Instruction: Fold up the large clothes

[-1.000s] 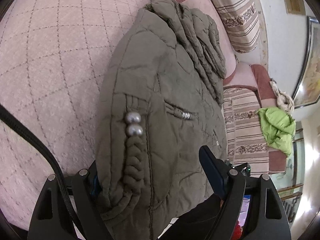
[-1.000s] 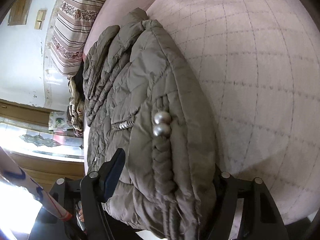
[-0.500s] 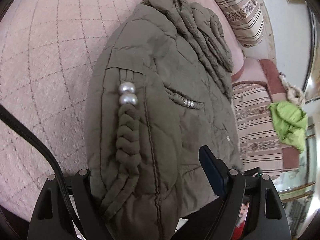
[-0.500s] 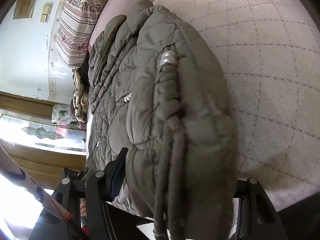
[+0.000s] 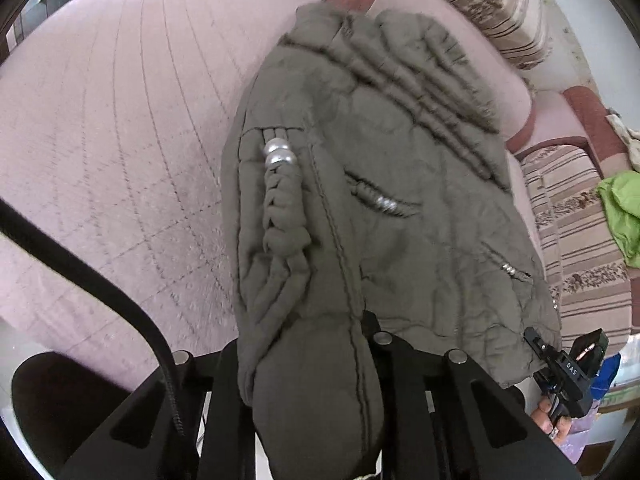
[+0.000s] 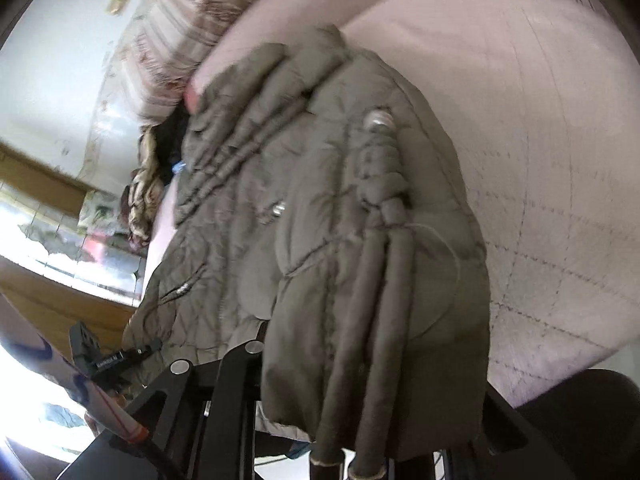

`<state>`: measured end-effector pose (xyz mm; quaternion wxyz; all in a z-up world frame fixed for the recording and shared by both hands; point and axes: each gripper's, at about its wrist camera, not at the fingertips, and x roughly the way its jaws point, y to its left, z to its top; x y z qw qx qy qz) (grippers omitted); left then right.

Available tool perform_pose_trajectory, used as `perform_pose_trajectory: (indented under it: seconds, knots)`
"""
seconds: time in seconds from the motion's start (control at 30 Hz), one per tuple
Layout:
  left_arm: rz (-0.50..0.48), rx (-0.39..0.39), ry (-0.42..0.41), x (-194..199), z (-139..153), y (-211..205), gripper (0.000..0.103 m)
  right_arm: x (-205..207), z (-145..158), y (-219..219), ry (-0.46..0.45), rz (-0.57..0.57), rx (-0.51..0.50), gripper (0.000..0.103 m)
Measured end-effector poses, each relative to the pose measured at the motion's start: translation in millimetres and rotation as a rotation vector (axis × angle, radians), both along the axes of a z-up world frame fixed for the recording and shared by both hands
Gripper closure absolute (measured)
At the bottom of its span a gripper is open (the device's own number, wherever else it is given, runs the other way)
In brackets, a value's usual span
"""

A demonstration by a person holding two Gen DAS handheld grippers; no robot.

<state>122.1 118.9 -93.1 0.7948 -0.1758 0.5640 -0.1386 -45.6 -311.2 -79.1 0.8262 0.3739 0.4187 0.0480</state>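
An olive quilted jacket with braided trim and two silver beads lies on the pink quilted sofa seat, its far end against the backrest. My left gripper is shut on the jacket's near corner, which bulges over the jaws. The right gripper shows at the jacket's other near corner. In the right wrist view my right gripper is shut on the jacket hem, cloth draping over the fingers. The left gripper shows at lower left.
Striped cushions line the backrest. A green garment lies on the striped seat to the right. A black cable crosses the left wrist view. A dark round object sits beside the sofa edge. A heap of clothes lies at far left.
Both grippers have pulled back and up with the jacket's near edge, and the hem now bunches over the jaws. The left jaws have closed tighter on the cloth.
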Motion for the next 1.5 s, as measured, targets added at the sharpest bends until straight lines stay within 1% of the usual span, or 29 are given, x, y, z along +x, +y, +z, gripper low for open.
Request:
perform_pose_trajectory:
  seconds: [0.1,0.23,0.33,0.4,0.5,0.57,0.63,0.7,0.8,0.93,1.1,1.27,1.37,1.5]
  knots:
    - [-0.016,-0.014,-0.013,-9,19,8,0.085,-15,14,1,-0.018,0.021,-0.019,0.081]
    - [-0.02,-0.046,-0.024,-27,32,30,0.085,-43,27,-1,-0.035,0.039,-0.017,0.081]
    - [0.001,-0.079,-0.017,-43,39,49,0.085,-70,35,-1,-0.048,0.042,0.002,0.082]
    - [0.011,-0.074,-0.032,-50,46,56,0.085,-82,37,3,-0.054,0.044,0.016,0.082]
    - [0.024,-0.04,-0.061,-61,54,62,0.085,-94,37,8,-0.047,0.047,0.027,0.082]
    - [0.031,-0.031,-0.057,-63,53,65,0.085,-95,38,7,-0.041,0.048,0.024,0.082]
    - [0.039,-0.027,-0.055,-54,55,63,0.085,-83,43,11,-0.047,0.049,0.021,0.082]
    - [0.047,-0.027,-0.076,-46,62,60,0.085,-72,55,9,-0.07,0.052,0.014,0.082]
    - [0.053,-0.04,-0.122,-32,81,57,0.085,-49,75,6,-0.111,0.062,-0.011,0.083]
    - [0.071,-0.067,-0.175,-1,111,49,0.085,-14,104,3,-0.164,0.061,-0.06,0.083]
    - [0.082,-0.022,-0.261,38,147,31,0.085,32,136,2,-0.214,0.048,-0.111,0.083]
    - [0.099,0.028,-0.314,76,170,17,0.085,68,157,-7,-0.233,0.02,-0.145,0.083]
    - [0.106,0.055,-0.336,99,179,10,0.085,90,162,-13,-0.23,0.006,-0.161,0.083]
    - [0.113,0.101,-0.332,137,182,-4,0.084,124,160,-20,-0.203,-0.022,-0.184,0.083]
